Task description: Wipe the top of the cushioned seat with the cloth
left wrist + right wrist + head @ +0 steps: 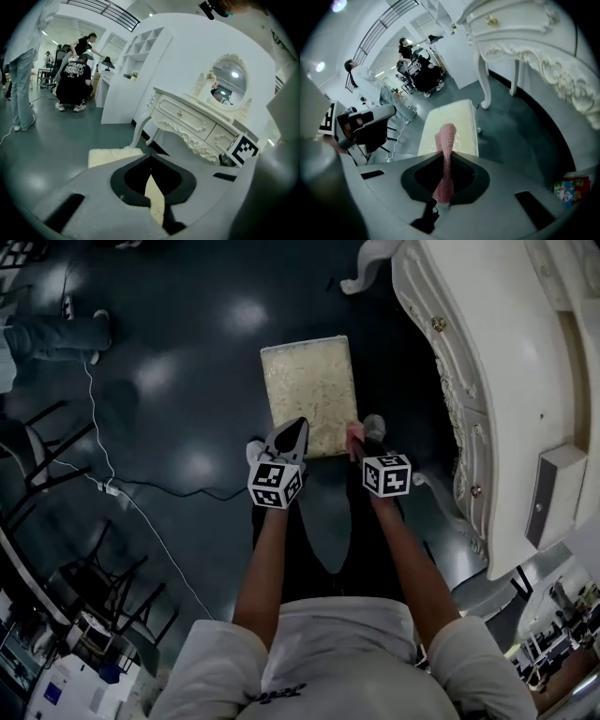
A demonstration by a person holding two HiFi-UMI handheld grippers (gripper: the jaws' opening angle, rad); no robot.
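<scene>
Head view: your left claw and right claw hang side by side over the near end of the cushioned seat. The seat stands on the dark floor, beside the white dressing table. A pink cloth shows at the right claw's tip.

Left gripper view: your left claw is all but closed, with only a thin slit between its jaws, and it holds nothing. The seat lies just beyond it.

Right gripper view: your right claw is clamped on the cloth, which stands up past the jaws in front of the seat.
</scene>
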